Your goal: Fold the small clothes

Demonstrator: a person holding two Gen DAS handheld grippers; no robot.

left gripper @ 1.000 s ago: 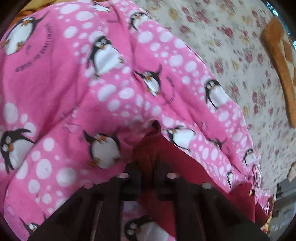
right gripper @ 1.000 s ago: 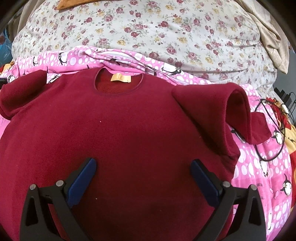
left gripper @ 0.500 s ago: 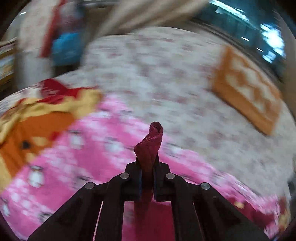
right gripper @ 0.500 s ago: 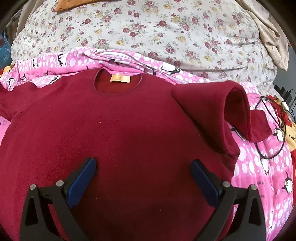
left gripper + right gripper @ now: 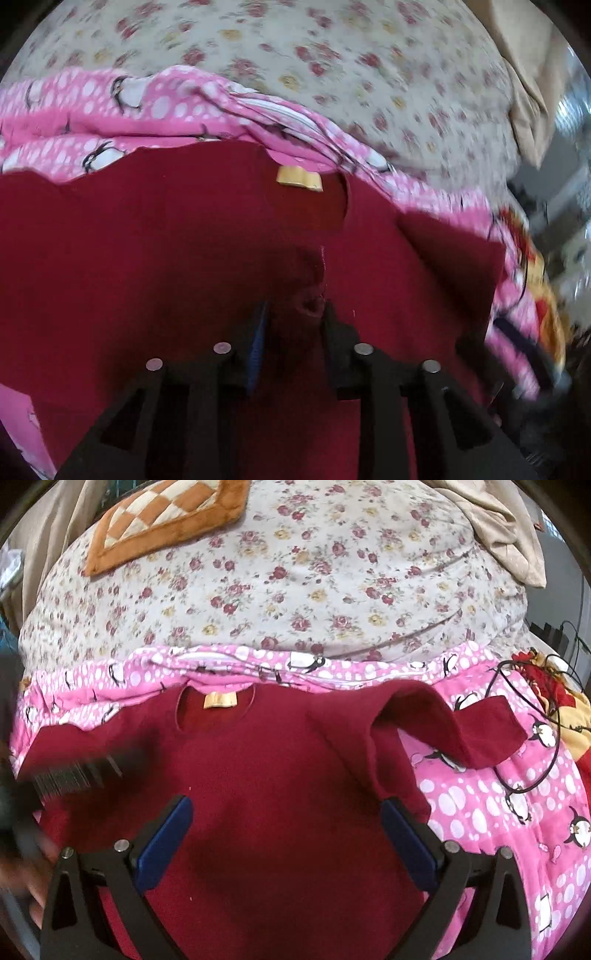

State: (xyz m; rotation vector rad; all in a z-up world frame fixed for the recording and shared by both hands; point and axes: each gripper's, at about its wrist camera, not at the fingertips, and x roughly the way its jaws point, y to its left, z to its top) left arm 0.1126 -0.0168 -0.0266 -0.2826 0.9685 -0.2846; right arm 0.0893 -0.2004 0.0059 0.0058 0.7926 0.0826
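Observation:
A dark red sweater point(image 5: 277, 794) lies flat on a pink penguin blanket point(image 5: 498, 805), neck and yellow label point(image 5: 220, 700) at the far side. Its right sleeve point(image 5: 406, 716) is humped up, the cuff resting on the blanket. My right gripper point(image 5: 284, 812) hovers open over the sweater's body with nothing between its fingers. In the left wrist view the sweater point(image 5: 147, 240) fills the frame. My left gripper point(image 5: 293, 332) is over its chest, jaws opening, with the bunched left sleeve cuff point(image 5: 312, 306) loose between them. The left gripper point(image 5: 74, 771) shows as a blur at the right wrist view's left edge.
A floral bedspread point(image 5: 295, 583) stretches beyond the blanket, with an orange checkered cushion point(image 5: 166, 513) at its far left and beige cloth point(image 5: 491, 524) at far right. A black cable point(image 5: 535, 775) loops on the blanket beside a yellow-red blanket point(image 5: 554, 679). A hand point(image 5: 22, 886) shows at lower left.
My left gripper swept the left sleeve from out on the blanket in over the sweater's chest, and its jaws have parted. The right gripper rose a little, so more of the bed shows.

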